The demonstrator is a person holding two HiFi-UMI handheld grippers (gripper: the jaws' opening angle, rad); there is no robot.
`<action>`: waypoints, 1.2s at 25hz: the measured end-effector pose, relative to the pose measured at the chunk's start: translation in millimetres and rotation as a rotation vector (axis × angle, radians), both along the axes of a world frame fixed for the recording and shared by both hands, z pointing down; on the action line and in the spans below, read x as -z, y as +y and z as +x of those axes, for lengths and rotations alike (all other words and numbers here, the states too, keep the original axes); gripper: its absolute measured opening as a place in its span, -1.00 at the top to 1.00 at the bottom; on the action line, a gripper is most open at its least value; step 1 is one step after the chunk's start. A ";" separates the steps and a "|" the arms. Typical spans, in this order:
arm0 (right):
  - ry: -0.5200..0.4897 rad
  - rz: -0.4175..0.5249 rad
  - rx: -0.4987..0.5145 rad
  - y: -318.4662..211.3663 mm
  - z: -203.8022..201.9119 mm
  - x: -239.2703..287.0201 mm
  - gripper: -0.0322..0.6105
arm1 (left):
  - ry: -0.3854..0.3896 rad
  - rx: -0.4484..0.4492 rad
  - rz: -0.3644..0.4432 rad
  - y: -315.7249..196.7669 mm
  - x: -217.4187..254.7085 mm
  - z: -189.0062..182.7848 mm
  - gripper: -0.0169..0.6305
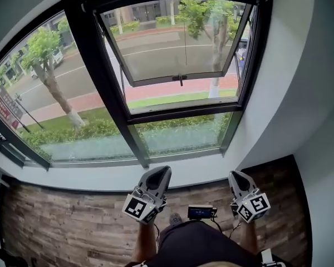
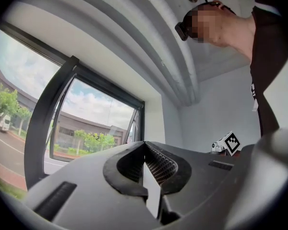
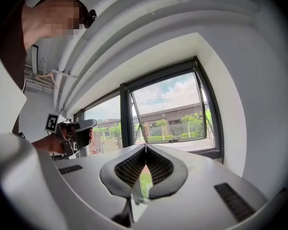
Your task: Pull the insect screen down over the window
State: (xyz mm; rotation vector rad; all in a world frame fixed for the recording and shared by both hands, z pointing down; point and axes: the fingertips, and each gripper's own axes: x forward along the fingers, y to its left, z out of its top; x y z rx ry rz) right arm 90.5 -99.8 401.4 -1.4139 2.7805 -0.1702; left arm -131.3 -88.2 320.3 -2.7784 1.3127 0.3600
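The black-framed window [image 1: 181, 113] fills the wall ahead, and its upper sash [image 1: 178, 43] is tilted open outward, with a handle [image 1: 180, 79] on its lower rail. A thin cord [image 1: 185, 35] hangs from the top of the frame. No screen shows over the opening. My left gripper [image 1: 160, 171] is held low in front of the sill, shut and empty. My right gripper [image 1: 235, 176] sits level with it to the right, also shut with nothing in it. In the right gripper view the tips [image 3: 145, 146] point up at the open sash [image 3: 173, 111]. The left gripper [image 2: 144, 143] points at the window's left side.
A fixed pane [image 1: 50, 88] lies to the left and a lower fixed pane [image 1: 181, 135] sits under the sash. White walls [image 1: 278, 93] flank the recess above the white sill [image 1: 100, 177]. The floor [image 1: 61, 221] is wood plank. The person's hands hold both grippers.
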 end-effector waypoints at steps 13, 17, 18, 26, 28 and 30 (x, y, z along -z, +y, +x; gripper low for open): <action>0.061 -0.012 -0.026 -68.4 -77.8 -0.8 0.88 | 0.065 -0.048 -0.034 -86.0 -27.3 -74.1 0.93; 0.083 0.013 0.026 -90.0 -100.4 5.0 0.88 | 0.072 0.006 -0.056 -104.8 -27.1 -93.4 0.93; 0.088 0.022 0.029 -93.0 -101.4 7.8 0.88 | 0.068 0.005 -0.066 -109.5 -29.2 -92.3 0.93; 0.095 0.011 0.083 -146.1 -90.3 -16.3 0.88 | -0.005 0.062 -0.114 -165.3 -37.5 -67.4 0.93; 0.089 0.027 0.095 -168.1 -81.4 -16.2 0.88 | -0.024 0.116 -0.120 -187.6 -34.5 -67.0 0.93; 0.087 0.055 0.103 -194.9 -66.0 -8.2 0.88 | -0.027 0.156 -0.105 -212.3 -22.4 -60.9 0.93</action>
